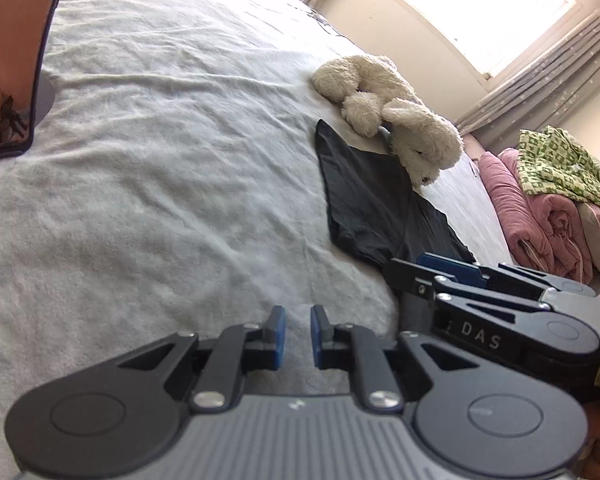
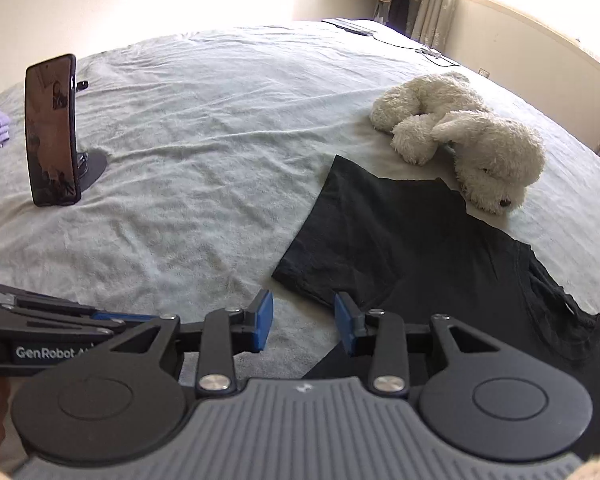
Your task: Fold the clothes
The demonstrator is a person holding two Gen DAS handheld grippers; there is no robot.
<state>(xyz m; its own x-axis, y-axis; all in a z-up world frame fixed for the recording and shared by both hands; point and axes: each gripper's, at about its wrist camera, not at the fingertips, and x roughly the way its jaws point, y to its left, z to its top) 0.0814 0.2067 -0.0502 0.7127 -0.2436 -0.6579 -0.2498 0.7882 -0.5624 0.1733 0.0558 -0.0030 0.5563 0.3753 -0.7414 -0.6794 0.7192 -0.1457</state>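
A black garment (image 2: pixel 420 248) lies flat on the bed with its left part folded over itself; it also shows in the left wrist view as a dark shape (image 1: pixel 372 208). My right gripper (image 2: pixel 305 322) is open and empty, just above the garment's near left edge. My left gripper (image 1: pixel 298 338) hovers over bare sheet to the left of the garment, its blue pads (image 1: pixel 278 338) a narrow gap apart with nothing between them. Each gripper shows side-on in the other's view: the right one (image 1: pixel 452 268) and the left one (image 2: pixel 100 320).
A white plush dog (image 2: pixel 460 140) lies touching the garment's far edge. A phone on a stand (image 2: pixel 52 132) is upright at the far left of the pale sheet (image 2: pixel 204 152). Pink bedding (image 1: pixel 540 216) with a green patterned cloth (image 1: pixel 560 164) is piled beyond the bed.
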